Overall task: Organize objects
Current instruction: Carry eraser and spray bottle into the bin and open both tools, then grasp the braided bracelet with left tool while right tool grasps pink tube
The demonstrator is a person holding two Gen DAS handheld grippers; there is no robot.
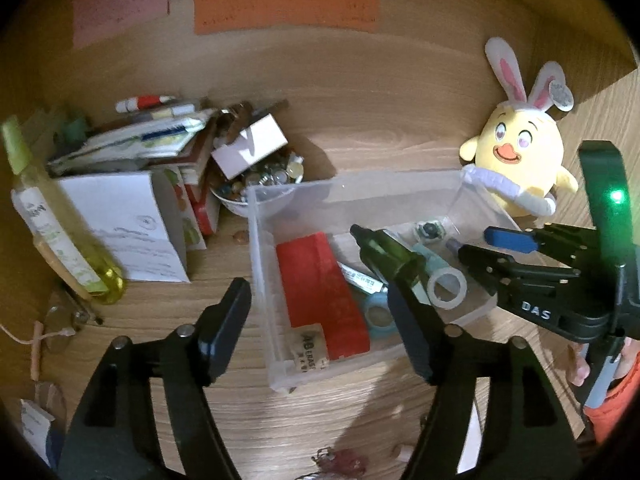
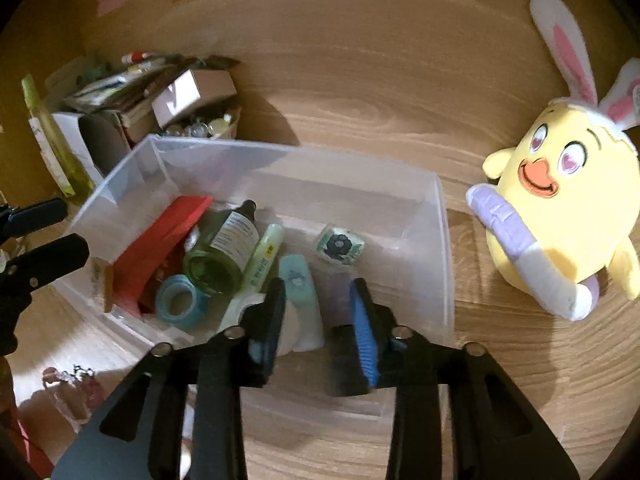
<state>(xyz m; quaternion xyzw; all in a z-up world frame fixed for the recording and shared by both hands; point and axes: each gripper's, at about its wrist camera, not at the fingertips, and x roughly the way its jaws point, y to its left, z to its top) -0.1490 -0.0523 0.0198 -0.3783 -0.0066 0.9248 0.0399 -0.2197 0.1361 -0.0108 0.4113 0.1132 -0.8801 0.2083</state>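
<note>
1. I judge this the drop-off step: both grippers, left gripper and right gripper, stand apart and empty over the clear bin.
2. The green bottle lies inside, just ahead of my right jaws.
3. Next I'd lift clear toward the clutter pile ahead-left.

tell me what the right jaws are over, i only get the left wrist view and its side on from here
Observer: The right gripper is open over the near end of the clear bin, with nothing between its jaws.
Operator: whats lying under it
Observer: A mint tape dispenser, flat on the bin floor.
Operator: and left of that
Observer: A lime tube lies beside the green bottle. The bottle is on its side with its white label facing up.
</note>
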